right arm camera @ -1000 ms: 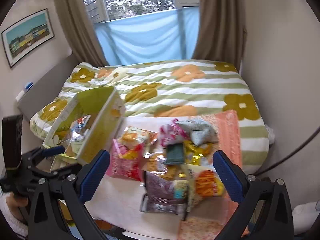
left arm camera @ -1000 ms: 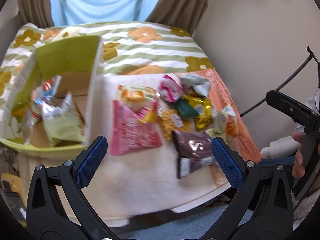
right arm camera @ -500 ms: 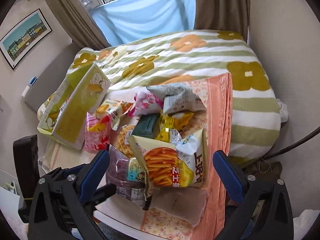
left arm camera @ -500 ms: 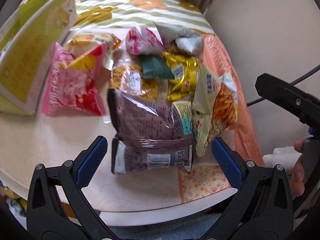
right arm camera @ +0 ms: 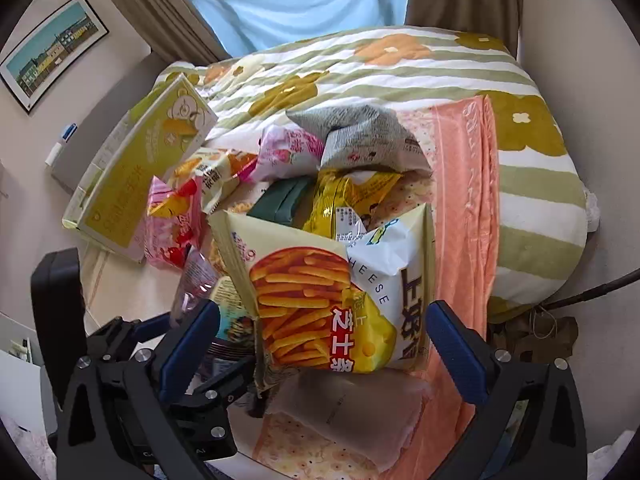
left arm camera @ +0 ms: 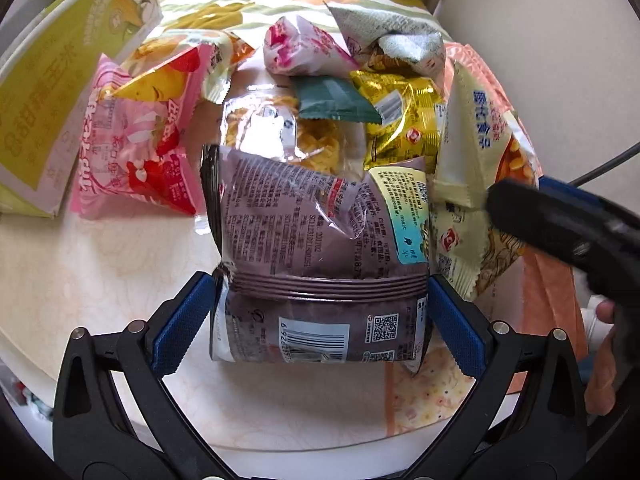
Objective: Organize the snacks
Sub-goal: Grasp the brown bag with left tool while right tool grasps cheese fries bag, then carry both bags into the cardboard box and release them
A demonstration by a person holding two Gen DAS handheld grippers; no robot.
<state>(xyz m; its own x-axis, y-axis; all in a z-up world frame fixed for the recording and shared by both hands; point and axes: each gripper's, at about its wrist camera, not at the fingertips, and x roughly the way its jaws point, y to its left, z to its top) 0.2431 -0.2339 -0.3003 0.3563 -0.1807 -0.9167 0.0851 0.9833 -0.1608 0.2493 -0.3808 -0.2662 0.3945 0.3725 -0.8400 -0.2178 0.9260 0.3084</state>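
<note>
A heap of snack bags lies on a small white table (left arm camera: 80, 280). In the left wrist view my left gripper (left arm camera: 320, 320) is open, its blue pads on either side of the near end of a brown-purple bag (left arm camera: 312, 232). In the right wrist view my right gripper (right arm camera: 320, 344) is open around the lower part of a cream and yellow cheese-stick bag (right arm camera: 332, 292), which also shows in the left wrist view (left arm camera: 472, 184). A pink bag (left arm camera: 132, 152), a gold bag (left arm camera: 404, 120) and a grey bag (left arm camera: 388, 36) lie in the heap.
A yellow-green cardboard box (left arm camera: 48, 92) stands at the table's left; it also shows in the right wrist view (right arm camera: 140, 168). An orange cloth (right arm camera: 460, 200) covers the table's right side. A bed with a flowered striped quilt (right arm camera: 400, 72) lies behind. The wall is close on the right.
Both grippers have moved forward and down to the heap. The left one now straddles the brown-purple bag, the right one the cheese-stick bag. Both stayed open.
</note>
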